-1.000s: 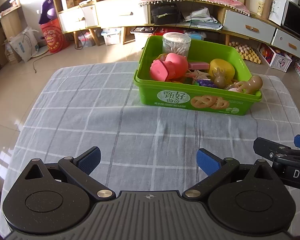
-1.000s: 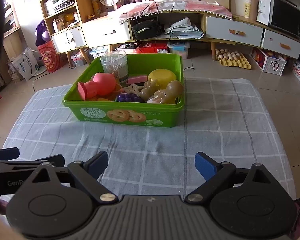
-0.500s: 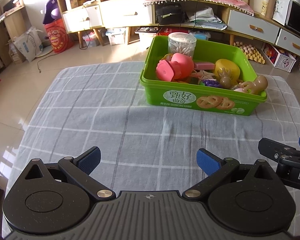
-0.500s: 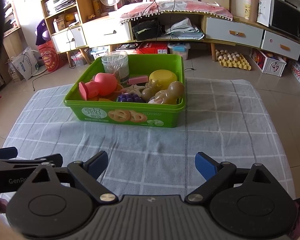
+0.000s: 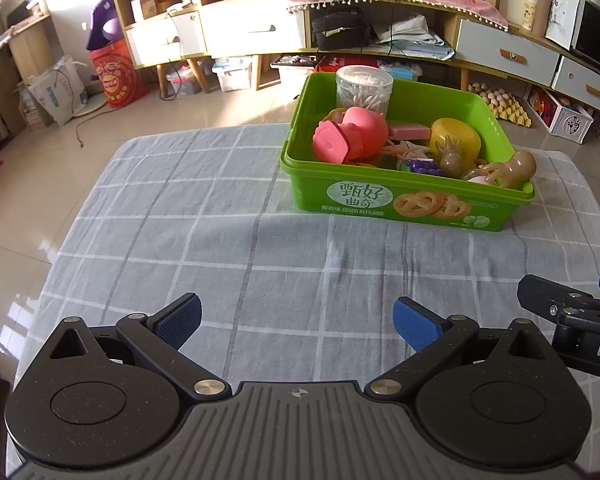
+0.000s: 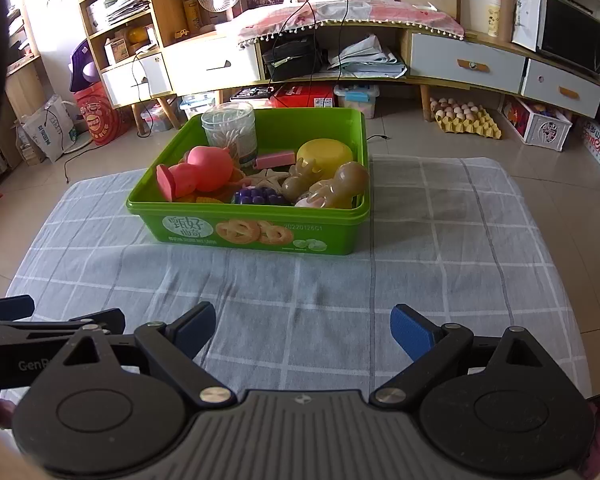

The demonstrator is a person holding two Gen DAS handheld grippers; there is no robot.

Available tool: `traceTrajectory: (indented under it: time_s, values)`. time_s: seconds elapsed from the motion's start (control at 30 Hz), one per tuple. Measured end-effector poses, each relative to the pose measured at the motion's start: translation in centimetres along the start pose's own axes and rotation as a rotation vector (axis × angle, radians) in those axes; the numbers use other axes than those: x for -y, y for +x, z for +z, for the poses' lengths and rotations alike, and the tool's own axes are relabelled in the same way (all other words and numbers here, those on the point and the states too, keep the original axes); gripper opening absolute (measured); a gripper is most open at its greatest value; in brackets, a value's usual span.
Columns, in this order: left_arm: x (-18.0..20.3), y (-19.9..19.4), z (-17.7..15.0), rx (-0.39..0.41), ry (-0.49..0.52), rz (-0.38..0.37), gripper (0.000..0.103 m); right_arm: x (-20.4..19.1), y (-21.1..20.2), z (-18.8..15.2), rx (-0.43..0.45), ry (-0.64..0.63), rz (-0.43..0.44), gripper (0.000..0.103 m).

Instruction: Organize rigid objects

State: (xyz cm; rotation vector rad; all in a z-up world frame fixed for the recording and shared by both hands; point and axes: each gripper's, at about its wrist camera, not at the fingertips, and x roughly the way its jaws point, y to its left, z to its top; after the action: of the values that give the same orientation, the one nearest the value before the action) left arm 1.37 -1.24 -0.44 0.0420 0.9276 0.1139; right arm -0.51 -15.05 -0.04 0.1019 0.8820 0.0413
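Observation:
A green plastic box (image 5: 412, 210) (image 6: 256, 236) stands on the grey checked tablecloth (image 5: 220, 240) (image 6: 440, 248). It holds a pink toy (image 5: 348, 136) (image 6: 198, 172), a clear jar of cotton swabs (image 5: 364, 88) (image 6: 230, 128), a yellow bowl (image 5: 456, 140) (image 6: 324, 154), purple grapes (image 6: 256, 197), a tan figure (image 5: 508, 168) (image 6: 336, 188) and other small toys. My left gripper (image 5: 296, 320) is open and empty, near the table's front edge. My right gripper (image 6: 302, 326) is open and empty beside it.
The right gripper's finger shows at the right edge of the left wrist view (image 5: 560, 308); the left gripper's finger shows at the left edge of the right wrist view (image 6: 52, 324). Shelves, drawers and floor clutter stand behind the table.
The left wrist view has shifted a little, so the green box sits further right and lower in it. The right gripper has barely moved. Both stay open.

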Motion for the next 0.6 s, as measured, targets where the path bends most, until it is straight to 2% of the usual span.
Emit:
traceTrajectory:
  time_s: [0.6]
  values:
    - [0.04, -0.03, 0.08, 0.002, 0.011, 0.000, 0.098, 0.00, -0.01, 0.05, 0.001, 0.001, 0.000, 0.072]
